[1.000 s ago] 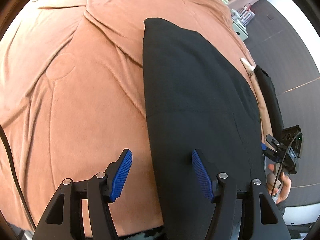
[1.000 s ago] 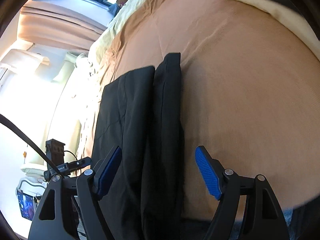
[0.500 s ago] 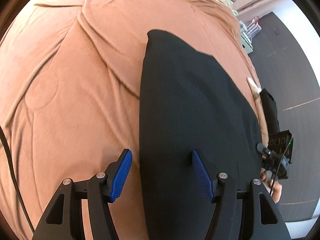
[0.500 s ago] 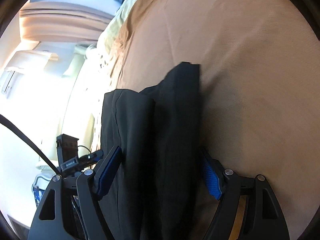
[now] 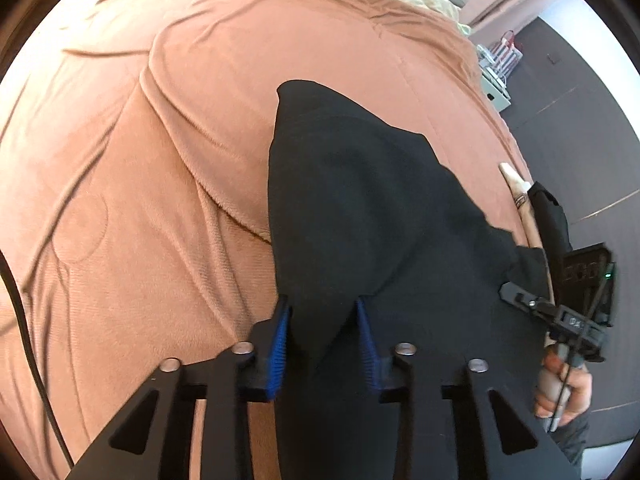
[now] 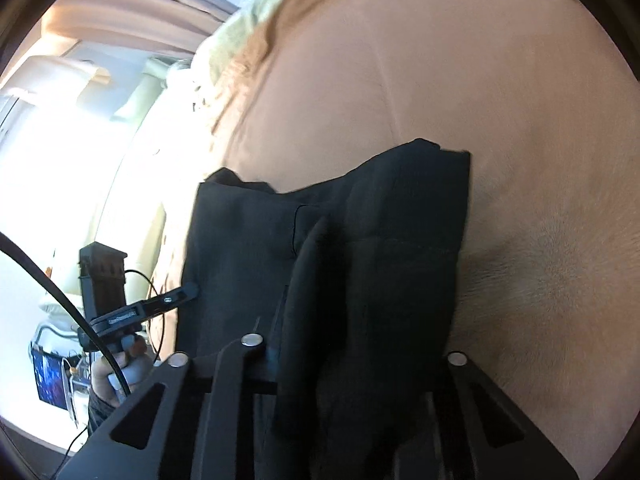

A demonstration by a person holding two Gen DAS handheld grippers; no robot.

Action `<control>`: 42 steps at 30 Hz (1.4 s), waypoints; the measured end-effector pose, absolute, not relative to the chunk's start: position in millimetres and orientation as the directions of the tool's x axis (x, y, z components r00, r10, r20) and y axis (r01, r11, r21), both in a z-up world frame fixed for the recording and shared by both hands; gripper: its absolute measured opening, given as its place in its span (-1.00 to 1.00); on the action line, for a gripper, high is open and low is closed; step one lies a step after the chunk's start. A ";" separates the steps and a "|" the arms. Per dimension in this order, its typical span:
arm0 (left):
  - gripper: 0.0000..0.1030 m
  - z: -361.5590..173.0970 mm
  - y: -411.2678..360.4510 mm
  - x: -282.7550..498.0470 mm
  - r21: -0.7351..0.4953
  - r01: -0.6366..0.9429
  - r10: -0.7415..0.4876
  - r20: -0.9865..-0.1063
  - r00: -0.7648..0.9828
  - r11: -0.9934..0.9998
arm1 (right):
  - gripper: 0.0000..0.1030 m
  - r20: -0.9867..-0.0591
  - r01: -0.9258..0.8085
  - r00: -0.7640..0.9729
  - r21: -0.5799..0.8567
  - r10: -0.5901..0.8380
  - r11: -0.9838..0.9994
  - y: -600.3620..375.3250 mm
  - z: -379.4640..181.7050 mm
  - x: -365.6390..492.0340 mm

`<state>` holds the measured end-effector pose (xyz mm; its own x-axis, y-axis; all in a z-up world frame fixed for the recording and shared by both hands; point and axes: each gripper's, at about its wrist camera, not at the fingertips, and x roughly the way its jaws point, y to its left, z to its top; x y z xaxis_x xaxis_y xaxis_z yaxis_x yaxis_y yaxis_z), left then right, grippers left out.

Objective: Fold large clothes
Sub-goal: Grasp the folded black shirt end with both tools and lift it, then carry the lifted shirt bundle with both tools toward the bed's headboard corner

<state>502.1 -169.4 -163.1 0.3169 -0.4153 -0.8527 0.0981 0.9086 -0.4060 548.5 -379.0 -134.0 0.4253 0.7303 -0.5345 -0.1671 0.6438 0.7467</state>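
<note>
Lying on a bed with a wrinkled orange-brown plush blanket (image 5: 168,168): large black fabric garment (image 5: 360,200). Left gripper (image 5: 323,332) clamped on its lifted near edge. Right gripper (image 6: 356,360) buried in cloth; closure impossible to tell.

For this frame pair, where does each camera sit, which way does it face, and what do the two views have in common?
Left wrist: on the left gripper, looking forward along its blue-padded fingers over the black garment on the peach bedspread; the right hand shows at right.
Right wrist: on the right gripper, facing the garment's bunched near edge; the left hand shows at lower left.
Shared: the same garment and bedspread, each view catching the opposite gripper.
</note>
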 end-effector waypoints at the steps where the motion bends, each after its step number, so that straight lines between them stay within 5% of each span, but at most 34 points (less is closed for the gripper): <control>1: -0.51 -158.4 -168.8 499.5 -0.408 0.104 -0.419 -0.847 0.327 0.907 | -0.74 -0.533 -0.179 0.431 0.740 0.728 0.648 -375.8 -127.1 546.3; 7: -0.66 -126.0 -158.7 476.5 -0.435 0.132 -0.450 -0.805 0.387 0.891 | -0.81 -0.516 -0.255 0.477 0.693 0.712 0.674 -353.9 -87.6 516.5; 27: -0.72 -5.8 -108.1 367.2 -0.483 0.243 -0.522 -0.607 0.600 0.841 | -0.83 -0.345 -0.473 0.594 0.581 0.727 0.662 -343.9 -5.7 357.5; 42: -0.73 83.2 -8.0 261.3 -0.463 0.226 -0.448 -0.454 0.770 0.857 | -0.83 -0.242 -0.618 0.575 0.497 0.781 0.609 -292.7 41.2 286.0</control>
